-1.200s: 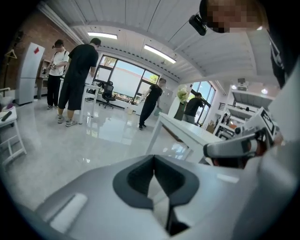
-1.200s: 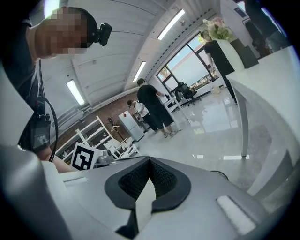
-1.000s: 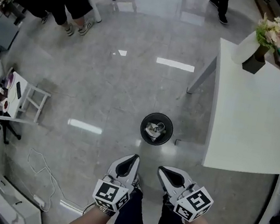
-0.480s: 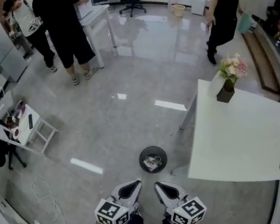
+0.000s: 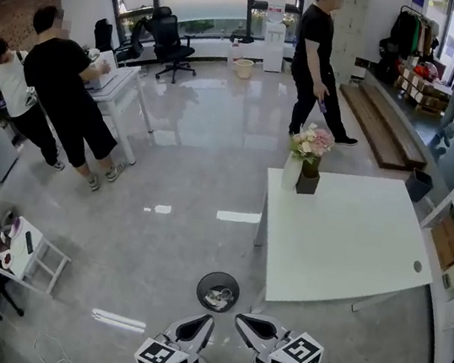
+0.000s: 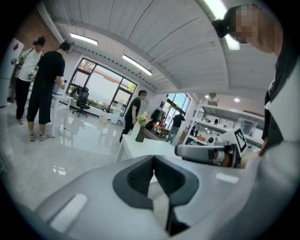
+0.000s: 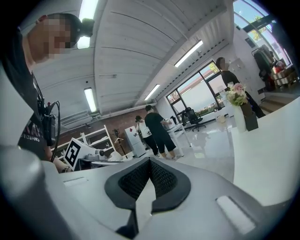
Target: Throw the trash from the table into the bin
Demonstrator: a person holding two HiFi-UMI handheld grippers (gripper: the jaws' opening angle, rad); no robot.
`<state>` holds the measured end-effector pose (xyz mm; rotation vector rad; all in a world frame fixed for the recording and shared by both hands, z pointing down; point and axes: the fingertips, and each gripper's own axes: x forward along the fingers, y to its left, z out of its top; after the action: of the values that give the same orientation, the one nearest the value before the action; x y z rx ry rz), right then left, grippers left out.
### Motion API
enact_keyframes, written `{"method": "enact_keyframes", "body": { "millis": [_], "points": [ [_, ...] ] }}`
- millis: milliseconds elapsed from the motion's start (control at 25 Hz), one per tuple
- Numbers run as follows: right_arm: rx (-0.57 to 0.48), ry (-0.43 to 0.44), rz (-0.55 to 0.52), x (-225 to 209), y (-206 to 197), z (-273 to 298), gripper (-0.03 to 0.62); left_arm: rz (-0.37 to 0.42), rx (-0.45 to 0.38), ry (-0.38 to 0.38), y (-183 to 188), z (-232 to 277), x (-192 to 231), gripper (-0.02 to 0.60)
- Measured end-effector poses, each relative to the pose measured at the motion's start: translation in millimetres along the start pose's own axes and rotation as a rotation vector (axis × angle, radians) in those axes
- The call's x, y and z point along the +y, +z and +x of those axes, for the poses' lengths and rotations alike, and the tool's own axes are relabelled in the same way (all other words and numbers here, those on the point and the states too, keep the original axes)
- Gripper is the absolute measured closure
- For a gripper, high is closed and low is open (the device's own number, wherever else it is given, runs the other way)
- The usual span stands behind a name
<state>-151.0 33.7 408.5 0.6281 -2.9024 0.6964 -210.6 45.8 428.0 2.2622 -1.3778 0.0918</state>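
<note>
Head view, looking down from above: the left gripper (image 5: 205, 322) and the right gripper (image 5: 243, 319) are held side by side at the bottom edge, tips pointing away from the person. Each carries a cube with square markers at its rear.

The trash (image 5: 221, 297), a light crumpled mass, lies inside the round black bin (image 5: 201, 283). The bin stands on the grey polished floor (image 5: 175, 237), just beside the near-left corner of the white table (image 5: 346, 238). It sits ahead of both gripper tips and is clear of them; neither gripper touches the bin or the trash.

At the far-left corner of the table stand a white vase (image 5: 291, 172) and a dark vase (image 5: 307, 181) with pink and white flowers (image 5: 312, 140).

Left gripper view: the left gripper (image 6: 153, 160) has its jaws brought together, the dark ribbed pads (image 6: 137, 176) meeting at the tip with nothing between them. Beyond lie the table (image 6: 140, 146) with the flowers (image 6: 142, 120) on it, and the right gripper (image 6: 206, 152) alongside.

Right gripper view: the right gripper (image 7: 150, 163) likewise has its jaws pressed together, its pads (image 7: 135, 180) in contact at the tip and nothing caught between. The table (image 7: 272, 154) fills the right side, with the flowers (image 7: 236, 95) at its far end.

Several people stand farther off on the floor: two near a desk (image 5: 115, 82) at the left, and one (image 5: 315, 54) behind the table.
</note>
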Motion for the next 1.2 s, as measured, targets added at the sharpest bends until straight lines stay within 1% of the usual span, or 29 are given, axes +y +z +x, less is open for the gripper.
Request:
{"method": "enact_keyframes", "body": {
  "millis": [120, 360, 520, 760, 1000, 1200],
  "points": [
    [-0.019, -0.013, -0.017, 10.4, 9.6, -17.4, 0.595, 0.001, -0.001, -0.046, 6.9, -2.0, -18.2, 0.574],
    [-0.047, -0.062, -0.02, 4.1, 14.6, -41.0, 0.595, 0.065, -0.006, -0.104, 18.9, 10.1, -37.0, 0.574],
    [-0.063, -0.084, -0.021, -0.1, 18.0, -42.4, 0.595, 0.097, -0.015, -0.136, 30.6, 19.1, -42.4, 0.574],
    [-0.065, -0.097, -0.027, -3.4, 18.9, -40.8, 0.595, 0.087, -0.02, -0.131, 30.4, 22.4, -37.8, 0.574],
    [-0.057, -0.089, -0.028, -5.2, 13.0, -37.9, 0.595, 0.076, -0.03, -0.115, 28.1, 24.2, -29.7, 0.574],
    [-0.048, -0.078, -0.03, -1.3, 13.6, -34.7, 0.595, 0.068, -0.025, -0.115, 28.5, 22.7, -29.0, 0.574]
  ]
}}
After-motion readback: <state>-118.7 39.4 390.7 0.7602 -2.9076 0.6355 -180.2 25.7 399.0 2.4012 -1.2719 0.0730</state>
